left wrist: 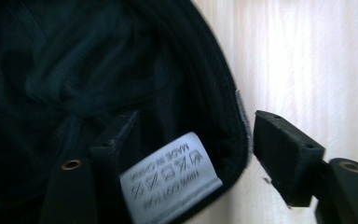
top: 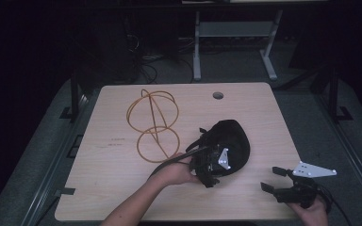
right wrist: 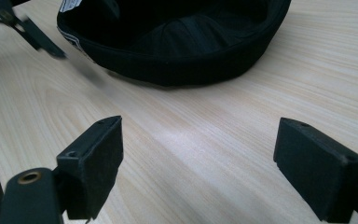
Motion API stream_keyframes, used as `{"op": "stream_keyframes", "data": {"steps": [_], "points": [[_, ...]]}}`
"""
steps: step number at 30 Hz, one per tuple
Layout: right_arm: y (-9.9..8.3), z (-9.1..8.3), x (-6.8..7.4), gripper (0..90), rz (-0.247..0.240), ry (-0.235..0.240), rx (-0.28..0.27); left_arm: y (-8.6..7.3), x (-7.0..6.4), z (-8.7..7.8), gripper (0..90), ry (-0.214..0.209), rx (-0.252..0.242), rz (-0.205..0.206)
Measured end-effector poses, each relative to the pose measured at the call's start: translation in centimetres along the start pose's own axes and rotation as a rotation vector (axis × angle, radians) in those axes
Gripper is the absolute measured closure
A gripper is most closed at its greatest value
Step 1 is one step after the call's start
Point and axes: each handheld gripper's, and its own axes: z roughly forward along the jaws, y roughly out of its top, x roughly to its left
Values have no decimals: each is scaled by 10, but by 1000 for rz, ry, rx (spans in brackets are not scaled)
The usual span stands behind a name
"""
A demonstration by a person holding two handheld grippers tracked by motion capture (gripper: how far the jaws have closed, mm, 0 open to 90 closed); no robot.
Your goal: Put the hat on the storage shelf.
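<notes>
A black cap (top: pixel 233 136) lies upside down on the wooden table (top: pixel 113 179), right of centre. My left gripper (top: pixel 206 165) is at the cap's near rim. In the left gripper view the cap (left wrist: pixel 74 70) is close up, and my left gripper (left wrist: pixel 196 149) is open, with one jaw inside the cap and the other outside over bare wood. The rim and a white care label (left wrist: pixel 170 179) lie between them. My right gripper (top: pixel 273 179) hovers open near the front right corner. In its own view my right gripper (right wrist: pixel 198 172) holds nothing and faces the cap (right wrist: pixel 177 42).
An orange cord (top: pixel 153 117) lies in loops on the table's left-centre. A round cable hole (top: pixel 218 95) sits near the far edge. Desk legs and cables stand on the dark floor beyond the table.
</notes>
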Motion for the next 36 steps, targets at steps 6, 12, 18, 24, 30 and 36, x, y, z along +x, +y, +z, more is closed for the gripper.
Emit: {"op": "stream_keyframes", "data": {"steps": [6,12,18,24,30,36], "points": [[0,-1,0,154,2,-1,-6,-3,1,4,524,-2,24,25],[0,-1,0,154,1,-2,-5,-5,3,3,577,9,39,6],[0,-1,0,154,2,-4,-6,-7,5,1,747,-23,46,6],[0,-1,0,153,3,-3,-7,-7,8,-2,806,-22,19,-12],[0,0,0,153,4,-3,-10,-6,19,-15,818,-55,-77,-84],[0,0,1,153,9,-3,-25,2,29,-35,822,-75,-192,-139]]}}
